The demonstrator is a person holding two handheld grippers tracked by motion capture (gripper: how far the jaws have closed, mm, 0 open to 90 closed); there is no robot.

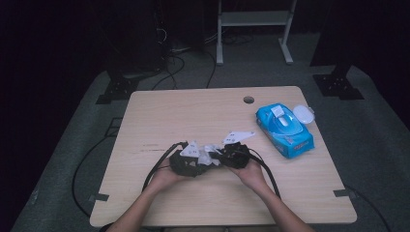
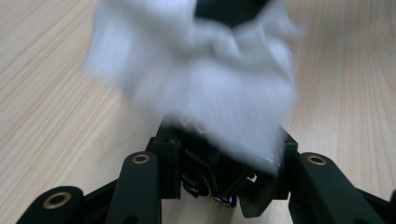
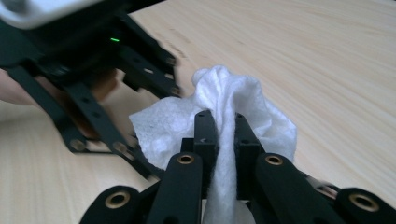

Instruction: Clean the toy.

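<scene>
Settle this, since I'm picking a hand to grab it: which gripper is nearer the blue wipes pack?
Right. The right gripper sits closer to the blue wipes pack; the left gripper lies farther away.

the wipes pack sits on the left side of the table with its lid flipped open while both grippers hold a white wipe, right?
Not quite: the high view shows the blue wipes pack on the table's right side. Its lid is open, and both the left gripper and right gripper hold the white wipe.

Left claw view: the wipe (image 2: pixel 196 79) is a white blur — I can't read its folds or where the left claw (image 2: pixel 219 182) grips it. High view: wipe (image 1: pixel 211 155) too small, mostly hidden between the claws; pack (image 1: pixel 284 129) print unreadable.
</scene>
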